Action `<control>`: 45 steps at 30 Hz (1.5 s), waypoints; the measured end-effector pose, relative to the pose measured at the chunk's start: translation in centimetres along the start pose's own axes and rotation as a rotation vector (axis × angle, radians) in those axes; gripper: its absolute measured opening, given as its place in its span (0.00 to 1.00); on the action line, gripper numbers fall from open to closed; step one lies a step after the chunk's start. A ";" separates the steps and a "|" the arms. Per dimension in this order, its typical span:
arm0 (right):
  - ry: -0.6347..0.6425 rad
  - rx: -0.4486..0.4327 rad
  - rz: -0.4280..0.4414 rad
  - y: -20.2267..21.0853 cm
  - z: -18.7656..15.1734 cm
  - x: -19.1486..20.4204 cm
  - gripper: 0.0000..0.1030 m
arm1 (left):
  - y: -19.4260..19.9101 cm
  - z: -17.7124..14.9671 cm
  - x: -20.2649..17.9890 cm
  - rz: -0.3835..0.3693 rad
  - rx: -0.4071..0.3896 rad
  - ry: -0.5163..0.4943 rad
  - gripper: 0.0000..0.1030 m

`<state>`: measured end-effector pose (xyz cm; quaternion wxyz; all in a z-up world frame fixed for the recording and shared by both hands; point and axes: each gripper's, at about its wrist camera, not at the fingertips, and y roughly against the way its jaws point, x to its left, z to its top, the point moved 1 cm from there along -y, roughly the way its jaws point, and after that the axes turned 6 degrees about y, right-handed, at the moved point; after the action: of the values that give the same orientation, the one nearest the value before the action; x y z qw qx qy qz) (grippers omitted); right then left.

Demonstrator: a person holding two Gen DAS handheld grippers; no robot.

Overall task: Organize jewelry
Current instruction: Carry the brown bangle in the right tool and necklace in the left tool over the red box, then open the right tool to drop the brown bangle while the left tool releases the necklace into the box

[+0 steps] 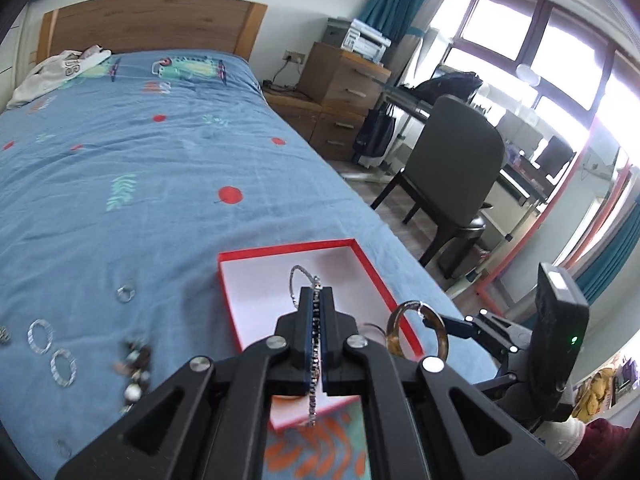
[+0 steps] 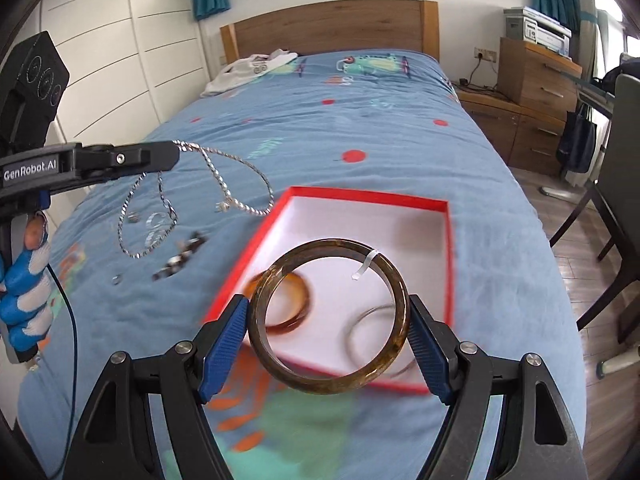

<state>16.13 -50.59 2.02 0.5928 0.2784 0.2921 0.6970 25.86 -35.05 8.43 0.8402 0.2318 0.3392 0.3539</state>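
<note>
My left gripper (image 1: 316,296) is shut on a silver chain necklace (image 1: 314,360), which hangs in loops below it in the right wrist view (image 2: 224,196), above the bed left of the red box (image 2: 448,240). My right gripper (image 2: 328,320) is shut on a brown bangle (image 2: 396,344), held above the near part of the box; the bangle also shows in the left wrist view (image 1: 438,332). Inside the box lie an amber bangle (image 2: 304,292) and a thin silver bangle (image 2: 360,320).
Loose jewelry lies on the blue bedspread left of the box: silver hoops (image 1: 40,336), a ring (image 1: 126,292), a dark beaded piece (image 1: 136,364). The bed's right edge drops to the floor by a chair (image 1: 452,168) and wooden drawers (image 1: 344,96).
</note>
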 end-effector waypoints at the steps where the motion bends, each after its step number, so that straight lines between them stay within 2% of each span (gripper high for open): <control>1: 0.000 0.007 0.004 -0.8 0.3 -0.5 0.75 | -1.1 0.2 0.0 0.007 0.009 -0.002 0.02; 9: 0.022 0.073 0.050 -7.0 0.4 -3.1 0.75 | -9.1 -0.6 2.2 0.077 0.102 -0.008 0.02; 18: 0.131 0.159 0.086 -11.2 1.1 -3.5 0.75 | -13.8 -2.2 4.5 0.125 0.159 -0.005 0.02; 21: 0.159 0.184 0.079 -11.9 1.3 -3.6 0.75 | -14.4 -3.1 5.1 0.141 0.168 -0.004 0.02; 25: 0.293 0.244 0.040 -12.8 0.7 -2.6 0.75 | -14.5 -3.4 5.2 0.166 0.165 -0.028 0.02; 28: 0.334 0.270 0.051 -13.0 0.9 -2.5 0.75 | -14.7 -3.5 5.3 0.182 0.165 -0.030 0.02; 38: 0.368 0.311 0.064 -12.7 0.8 -1.9 0.76 | -15.1 -3.1 5.5 0.196 0.180 -0.021 0.04; 45: 0.382 0.325 0.061 -12.9 1.1 -1.9 0.80 | -14.9 -3.2 5.4 0.195 0.174 -0.025 0.06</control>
<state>25.77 -50.70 -6.81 0.4528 0.2419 0.4986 0.6985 32.85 -40.13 -5.24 0.7826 0.3400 0.3340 0.4006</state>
